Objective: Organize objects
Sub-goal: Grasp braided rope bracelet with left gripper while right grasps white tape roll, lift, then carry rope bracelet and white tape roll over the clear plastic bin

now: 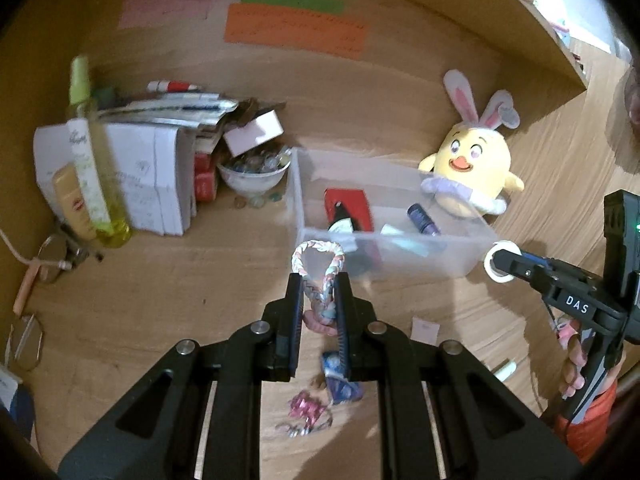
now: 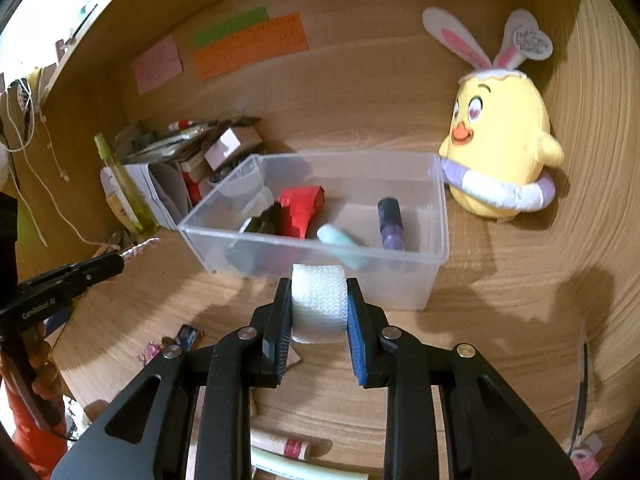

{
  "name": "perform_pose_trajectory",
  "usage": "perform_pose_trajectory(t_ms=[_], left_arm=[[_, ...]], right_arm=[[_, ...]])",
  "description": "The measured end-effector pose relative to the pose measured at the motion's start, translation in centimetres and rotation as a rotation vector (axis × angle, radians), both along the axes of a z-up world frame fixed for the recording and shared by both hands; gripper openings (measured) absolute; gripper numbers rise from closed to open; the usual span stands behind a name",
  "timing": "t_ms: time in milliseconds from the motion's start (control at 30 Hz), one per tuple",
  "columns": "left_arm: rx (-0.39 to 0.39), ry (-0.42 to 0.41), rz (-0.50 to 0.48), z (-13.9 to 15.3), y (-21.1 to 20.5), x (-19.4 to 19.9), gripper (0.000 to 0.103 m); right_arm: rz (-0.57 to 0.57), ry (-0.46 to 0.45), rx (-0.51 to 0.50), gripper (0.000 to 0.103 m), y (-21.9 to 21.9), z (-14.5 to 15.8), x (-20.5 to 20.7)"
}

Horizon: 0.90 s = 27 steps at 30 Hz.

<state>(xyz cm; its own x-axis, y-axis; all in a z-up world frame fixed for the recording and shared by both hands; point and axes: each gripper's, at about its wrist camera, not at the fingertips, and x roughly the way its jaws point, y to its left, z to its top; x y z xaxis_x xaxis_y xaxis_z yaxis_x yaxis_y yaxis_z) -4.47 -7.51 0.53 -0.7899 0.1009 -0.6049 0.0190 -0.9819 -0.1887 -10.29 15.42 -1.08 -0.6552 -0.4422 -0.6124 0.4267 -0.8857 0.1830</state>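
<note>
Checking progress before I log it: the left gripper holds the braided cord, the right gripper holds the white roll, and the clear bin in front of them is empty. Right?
Not quite: the clear bin is not empty. The right wrist view shows a red item, a purple tube and more inside. The rest holds.

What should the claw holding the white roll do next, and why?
Probably carry it a little forward over the clear box and let go. The right claw is shut on the white roll, just short of the box's near wall, and the box already holds a few small things. The left claw grips a braided loop, likely next.
</note>
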Motion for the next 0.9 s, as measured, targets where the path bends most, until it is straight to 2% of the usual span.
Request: perform_pose_trajectory(t_ms=[700, 900], left_arm=[[-0.022, 0.081, -0.038, 3.8, 2.1, -5.3, 0.015], [-0.031, 0.070, -0.021, 3.7, 1.8, -6.9, 0.015]], right_arm=[[0.002, 0.106, -0.012, 0.023, -1.1, 3.9, -3.5], [-0.022, 0.125, 0.011, 0.023, -0.9, 4.6, -5.0]])
